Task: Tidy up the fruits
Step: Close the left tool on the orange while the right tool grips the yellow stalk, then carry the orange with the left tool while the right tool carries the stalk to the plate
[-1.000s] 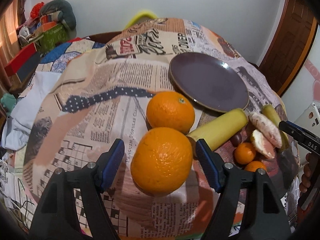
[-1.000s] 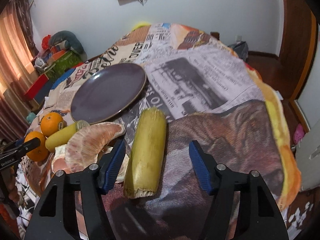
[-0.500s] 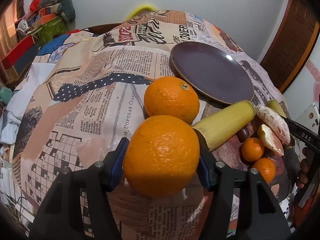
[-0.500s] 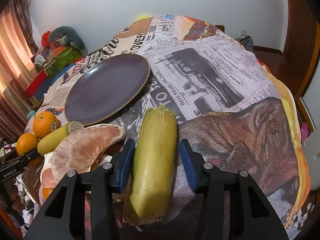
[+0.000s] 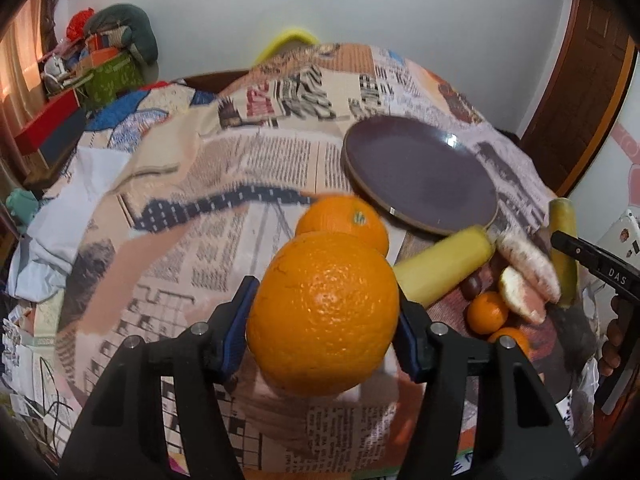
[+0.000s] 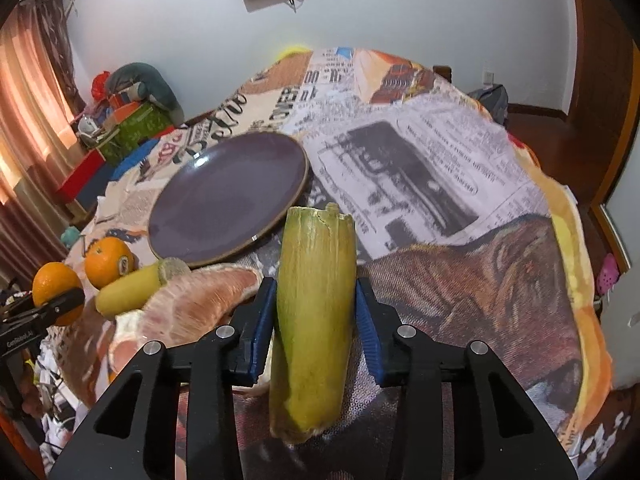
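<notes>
My left gripper (image 5: 324,320) is shut on a large orange (image 5: 323,314) and holds it above the newspaper-print cloth. A second orange (image 5: 344,218) sits just behind it. My right gripper (image 6: 316,320) is shut on a green-yellow corn cob (image 6: 314,320), lifted and tilted upright. The dark purple plate (image 5: 420,172) lies beyond, empty; it also shows in the right wrist view (image 6: 228,200). A yellow cob (image 5: 440,266), pomelo segments (image 5: 524,264) and two small tangerines (image 5: 486,312) lie to the right of the left gripper.
The table is covered by a newspaper-print cloth (image 6: 420,168). Boxes and clutter (image 5: 88,76) stand at the far left. A wooden door (image 5: 580,80) is at the right. The pomelo segment (image 6: 196,300) lies just left of my right gripper.
Both grippers closed on their fruit: the left on the large orange, the right on the corn cob. Both have since lifted off the cloth.
</notes>
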`<act>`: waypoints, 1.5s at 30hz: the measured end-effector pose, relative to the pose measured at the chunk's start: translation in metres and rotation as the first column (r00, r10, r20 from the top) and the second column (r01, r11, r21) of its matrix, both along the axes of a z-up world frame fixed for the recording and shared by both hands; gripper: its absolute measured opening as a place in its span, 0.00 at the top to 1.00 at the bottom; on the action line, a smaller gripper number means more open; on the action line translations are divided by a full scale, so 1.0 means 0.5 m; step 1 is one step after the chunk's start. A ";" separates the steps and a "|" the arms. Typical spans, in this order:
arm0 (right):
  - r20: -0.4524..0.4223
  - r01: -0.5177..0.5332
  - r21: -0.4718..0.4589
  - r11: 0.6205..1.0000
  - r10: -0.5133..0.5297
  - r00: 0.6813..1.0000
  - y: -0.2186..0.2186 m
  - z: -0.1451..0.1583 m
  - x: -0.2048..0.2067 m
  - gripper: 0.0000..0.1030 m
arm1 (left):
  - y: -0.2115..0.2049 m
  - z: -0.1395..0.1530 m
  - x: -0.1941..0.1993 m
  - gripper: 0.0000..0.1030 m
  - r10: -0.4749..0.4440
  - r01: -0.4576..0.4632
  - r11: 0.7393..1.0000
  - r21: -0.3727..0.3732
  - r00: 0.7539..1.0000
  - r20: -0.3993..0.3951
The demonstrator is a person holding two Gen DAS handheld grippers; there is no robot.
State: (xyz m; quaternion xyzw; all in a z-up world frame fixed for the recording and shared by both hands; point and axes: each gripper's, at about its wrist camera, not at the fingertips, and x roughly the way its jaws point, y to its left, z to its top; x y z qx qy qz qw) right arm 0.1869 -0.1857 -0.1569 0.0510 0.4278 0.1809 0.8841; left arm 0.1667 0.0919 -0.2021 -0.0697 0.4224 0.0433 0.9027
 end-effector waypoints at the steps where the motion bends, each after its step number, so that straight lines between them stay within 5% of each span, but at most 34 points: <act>1: 0.008 0.001 0.001 1.000 -0.001 1.000 0.000 0.007 -0.001 0.66 | 0.000 0.009 -0.001 0.41 -0.001 0.001 1.000 0.002 1.000 0.012; 12: 0.119 0.006 0.016 1.000 -0.007 0.993 -0.001 0.081 0.005 0.67 | -0.028 0.115 0.039 0.41 -0.034 0.030 0.999 0.025 0.988 0.151; 21: 0.172 -0.023 0.019 1.000 0.019 0.985 0.020 0.103 0.026 0.67 | -0.059 0.144 0.105 0.41 -0.074 0.071 0.997 0.027 0.979 0.191; 45: 0.089 -0.122 0.016 0.992 0.120 0.989 0.117 0.024 0.149 0.67 | -0.067 0.027 0.303 0.41 -0.081 0.082 0.996 -0.020 0.997 0.019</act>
